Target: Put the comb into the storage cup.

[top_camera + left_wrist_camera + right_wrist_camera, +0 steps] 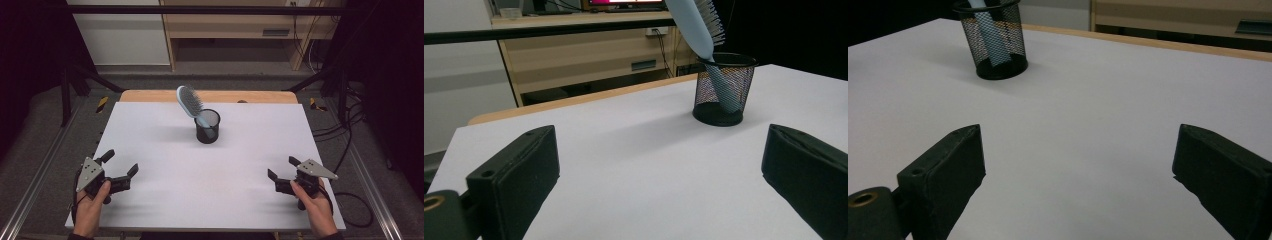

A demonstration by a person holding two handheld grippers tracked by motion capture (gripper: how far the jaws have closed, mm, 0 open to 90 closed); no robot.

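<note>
A black mesh cup stands upright near the middle of the white table, toward the back. A light blue hairbrush rests in it handle down, its bristled head leaning up and to the left. The cup and brush appear ahead and to the right in the left gripper view; in the right gripper view the cup is ahead at the upper left. My left gripper is open near the front left corner, holding nothing. My right gripper is open near the front right, also holding nothing.
A wooden strip borders the table's far edge. Behind it stand a wooden shelf unit and a white cabinet. Cables lie on the floor at the right. Black frame legs stand at the back left.
</note>
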